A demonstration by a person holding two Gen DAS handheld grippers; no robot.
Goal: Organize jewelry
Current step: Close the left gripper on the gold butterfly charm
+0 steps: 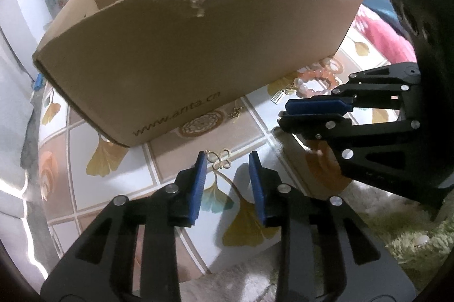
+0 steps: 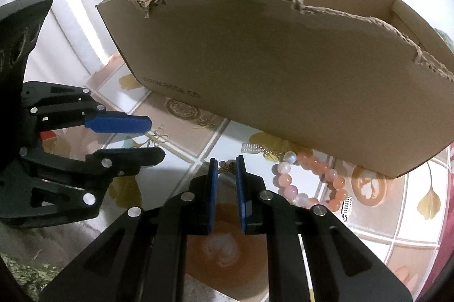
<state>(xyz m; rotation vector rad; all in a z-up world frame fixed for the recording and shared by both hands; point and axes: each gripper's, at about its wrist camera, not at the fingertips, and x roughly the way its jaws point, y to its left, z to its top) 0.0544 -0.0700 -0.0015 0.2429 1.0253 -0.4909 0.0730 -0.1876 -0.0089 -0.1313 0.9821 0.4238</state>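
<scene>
A torn cardboard box (image 1: 184, 58) stands on a patterned tabletop (image 1: 113, 131); it also shows in the right wrist view (image 2: 283, 80). A gold butterfly pendant (image 1: 219, 159) lies just ahead of my open left gripper (image 1: 227, 160), between the fingertips. An orange-pink bead bracelet (image 2: 309, 182) lies right of my right gripper (image 2: 227, 164), whose jaws stand narrowly apart around a small bronze charm (image 2: 228, 166); contact is unclear. A silver tag (image 2: 250, 148) and a gold chain (image 1: 235, 111) lie by the box.
The right gripper (image 1: 312, 114) reaches in from the right in the left wrist view; the left gripper (image 2: 124, 137) shows at left in the right wrist view. A green rug (image 1: 411, 239) and pink cloth (image 1: 388, 38) lie beside the table.
</scene>
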